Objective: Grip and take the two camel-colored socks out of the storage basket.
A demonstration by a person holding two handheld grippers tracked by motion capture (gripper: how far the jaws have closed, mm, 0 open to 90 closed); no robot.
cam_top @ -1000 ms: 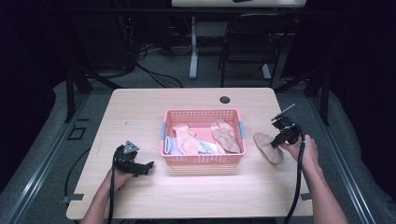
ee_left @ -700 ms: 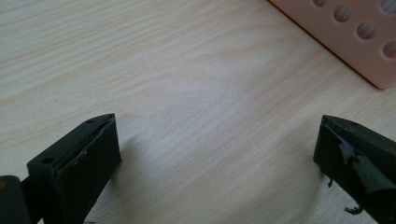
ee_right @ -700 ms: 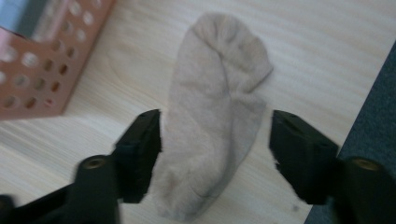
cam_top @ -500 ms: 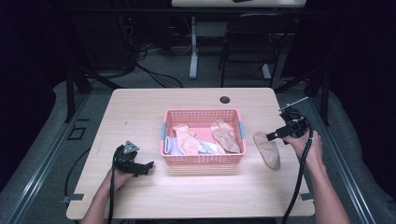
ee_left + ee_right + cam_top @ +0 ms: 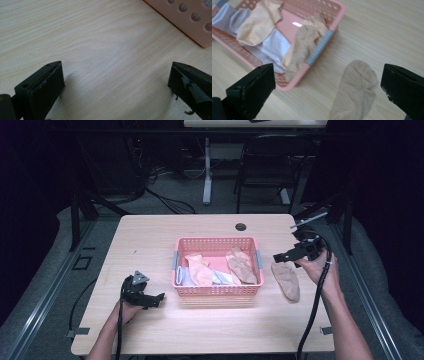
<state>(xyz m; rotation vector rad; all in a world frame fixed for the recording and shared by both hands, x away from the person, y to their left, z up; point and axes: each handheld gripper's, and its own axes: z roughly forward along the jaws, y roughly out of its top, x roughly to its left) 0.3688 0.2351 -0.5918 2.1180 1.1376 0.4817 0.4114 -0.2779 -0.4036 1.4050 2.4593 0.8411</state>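
I see the wooden table with a pink basket at its middle, holding tan and white socks. A loose tan sock lies flat just right of the basket. My right gripper hovers above that sock, jaws spread wide. My left gripper rests low, left of the basket, jaws also spread over bare wood.

Socks in basket, another sock just right
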